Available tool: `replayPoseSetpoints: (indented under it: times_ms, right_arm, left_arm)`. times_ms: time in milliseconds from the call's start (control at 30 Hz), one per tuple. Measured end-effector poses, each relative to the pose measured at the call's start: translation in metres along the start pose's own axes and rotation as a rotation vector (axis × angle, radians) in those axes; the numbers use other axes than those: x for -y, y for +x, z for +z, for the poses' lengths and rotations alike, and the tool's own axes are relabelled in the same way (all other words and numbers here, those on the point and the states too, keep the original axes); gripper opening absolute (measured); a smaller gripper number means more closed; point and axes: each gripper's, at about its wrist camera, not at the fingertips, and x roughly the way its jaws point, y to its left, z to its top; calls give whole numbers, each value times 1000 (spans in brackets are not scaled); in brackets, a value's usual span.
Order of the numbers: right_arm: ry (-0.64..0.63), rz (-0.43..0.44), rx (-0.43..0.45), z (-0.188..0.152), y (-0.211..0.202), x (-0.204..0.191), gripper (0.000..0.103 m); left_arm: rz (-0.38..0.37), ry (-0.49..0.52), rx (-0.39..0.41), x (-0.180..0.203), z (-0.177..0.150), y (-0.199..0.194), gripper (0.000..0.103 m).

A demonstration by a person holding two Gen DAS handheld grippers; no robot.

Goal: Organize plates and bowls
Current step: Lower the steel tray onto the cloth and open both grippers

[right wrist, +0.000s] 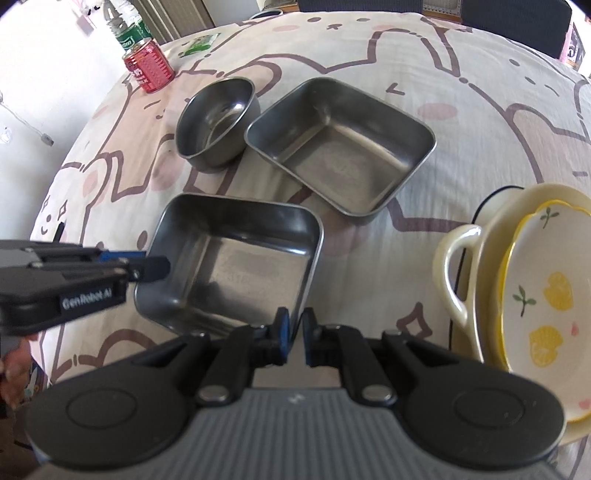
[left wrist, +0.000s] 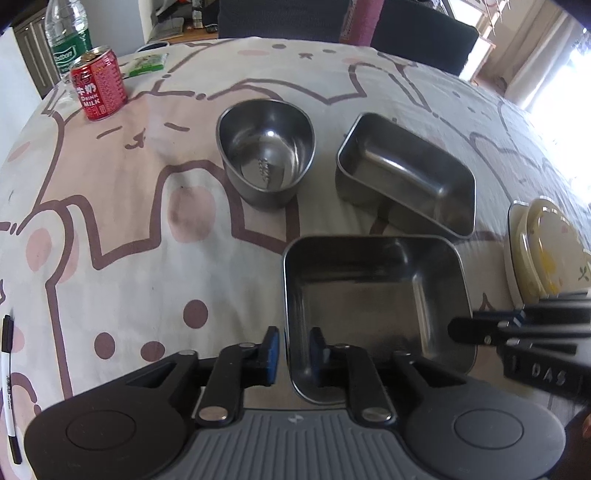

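A square steel tray (left wrist: 369,295) (right wrist: 229,266) rests on the patterned cloth close to both grippers. My left gripper (left wrist: 295,350) (right wrist: 155,267) straddles its left wall, open, with a gap on each side of the rim. My right gripper (right wrist: 295,332) (left wrist: 458,330) is shut on the rim at the opposite corner. Beyond stand a second steel tray (left wrist: 406,170) (right wrist: 343,147) and a round steel bowl (left wrist: 266,147) (right wrist: 218,122), both empty. At the right, a flower-painted plate (right wrist: 546,295) (left wrist: 543,251) lies inside a cream handled dish (right wrist: 465,266).
A red milk can (left wrist: 99,86) (right wrist: 149,66), a water bottle (left wrist: 68,33) and a green packet (left wrist: 146,64) stand at the far left of the table. A marker pen (left wrist: 7,387) lies at the left edge. Dark chairs (left wrist: 421,33) line the far side.
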Motion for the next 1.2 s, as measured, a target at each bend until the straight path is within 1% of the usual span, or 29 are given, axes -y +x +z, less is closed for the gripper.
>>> replayPoseSetpoints:
  times_ms: [67, 100, 133, 233, 267, 300, 333, 367, 400, 433, 467, 500, 533, 567, 633, 733, 800, 900, 933, 1000, 1067, 1100, 1133, 1167, 1200]
  right_arm:
    - [4, 10, 7, 1, -2, 2, 15]
    - [9, 14, 11, 2, -4, 4, 18]
    - [12, 16, 13, 3, -5, 4, 21]
    - [13, 21, 22, 5, -8, 6, 30]
    - [13, 19, 26, 5, -10, 7, 31]
    - [11, 19, 32, 6, -13, 7, 33]
    - [9, 26, 38, 7, -16, 7, 37]
    - [10, 36, 48, 9, -20, 8, 40]
    - [10, 45, 63, 10, -24, 8, 46]
    - [9, 54, 82, 12, -29, 9, 54]
    - [7, 61, 103, 13, -35, 9, 58]
    - [6, 66, 130, 15, -42, 11, 66]
    - [10, 66, 152, 17, -48, 13, 71]
    - [19, 62, 177, 19, -55, 16, 74]
    - [43, 64, 221, 24, -65, 25, 88]
    - [99, 88, 268, 29, -73, 42, 98]
    - [157, 116, 291, 33, -73, 52, 103]
    - [265, 186, 283, 42, -63, 72, 103]
    - [297, 197, 290, 44, -60, 77, 103]
    - [355, 190, 289, 49, -52, 85, 103]
    - [406, 176, 261, 53, -42, 90, 103]
    - [429, 192, 238, 55, -36, 95, 102]
    - [454, 196, 217, 56, -30, 98, 96]
    - [468, 189, 204, 57, -26, 100, 90]
    - [472, 176, 185, 59, -21, 100, 77]
  left_arm:
    - [2, 7, -2, 0, -1, 0, 24]
    - [2, 7, -2, -1, -1, -1, 28]
    - [2, 5, -1, -1, -1, -2, 35]
    - [13, 12, 19, -2, 1, -9, 50]
    - [15, 15, 30, -3, 2, -12, 52]
    - [13, 17, 46, -3, 3, -17, 59]
    - [9, 18, 62, -4, 5, -21, 67]
    - [7, 18, 81, -4, 7, -25, 73]
    - [7, 16, 108, -5, 9, -30, 84]
    - [8, 14, 142, -6, 11, -36, 93]
    - [5, 14, 174, -7, 13, -42, 96]
    - [0, 17, 209, -7, 16, -47, 101]
    - [-1, 18, 237, -8, 20, -52, 103]
    - [3, 15, 257, -8, 23, -55, 103]
    - [-4, -1, 290, -9, 33, -60, 103]
    - [-31, -23, 319, -7, 49, -59, 103]
    - [-30, -12, 345, -2, 59, -58, 103]
    - [-8, 19, 388, 10, 72, -54, 103]
    - [-5, 35, 404, 15, 77, -52, 103]
    - [9, 75, 424, 26, 86, -48, 103]
    - [30, 102, 432, 35, 93, -44, 99]
    - [37, 114, 430, 41, 97, -41, 93]
    - [35, 121, 423, 44, 102, -39, 88]
    - [30, 123, 415, 47, 106, -36, 86]
    - [28, 122, 406, 50, 110, -32, 83]
